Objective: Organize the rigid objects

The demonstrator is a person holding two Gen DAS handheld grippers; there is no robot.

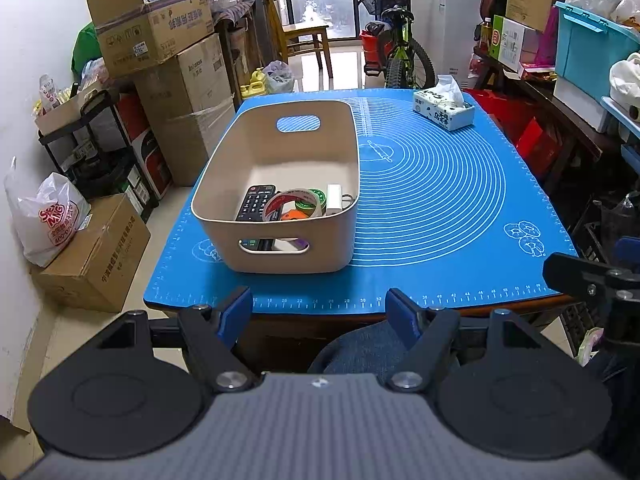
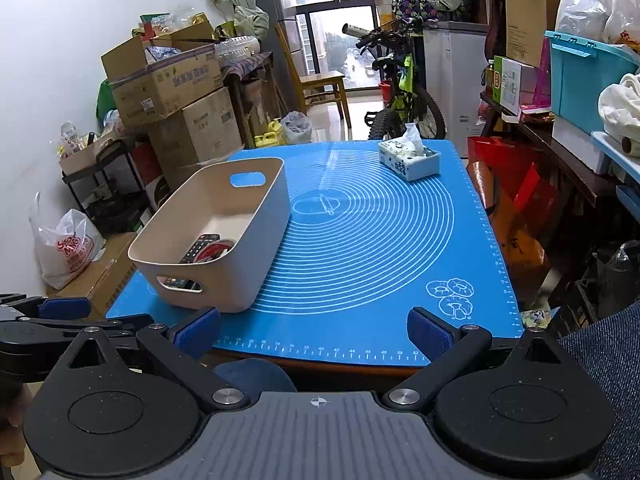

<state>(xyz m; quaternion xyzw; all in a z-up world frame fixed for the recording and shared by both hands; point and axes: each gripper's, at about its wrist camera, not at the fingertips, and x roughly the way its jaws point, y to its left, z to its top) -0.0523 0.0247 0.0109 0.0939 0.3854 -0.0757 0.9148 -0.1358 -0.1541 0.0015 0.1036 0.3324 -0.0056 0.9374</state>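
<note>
A beige plastic bin (image 1: pixel 256 152) (image 2: pixel 260 240) stands on the left half of the blue mat (image 1: pixel 440 200) (image 2: pixel 380 240). Inside it lie a black remote (image 1: pixel 254 202) (image 2: pixel 196 249), a tape roll (image 1: pixel 294 202) (image 2: pixel 216 249), a green round item (image 1: pixel 308 200), an orange item (image 1: pixel 292 216) and a white block (image 1: pixel 334 199). My left gripper (image 1: pixel 318 312) is open and empty, held off the table's near edge in front of the bin. My right gripper (image 2: pixel 314 332) is open and empty at the near edge, right of the bin.
A tissue box (image 1: pixel 444 108) (image 2: pixel 408 158) sits at the mat's far right corner. Cardboard boxes (image 1: pixel 160 40) and a bag (image 1: pixel 44 216) crowd the floor to the left. A bicycle (image 1: pixel 400 40) stands behind the table; shelves with a blue bin (image 1: pixel 592 48) line the right.
</note>
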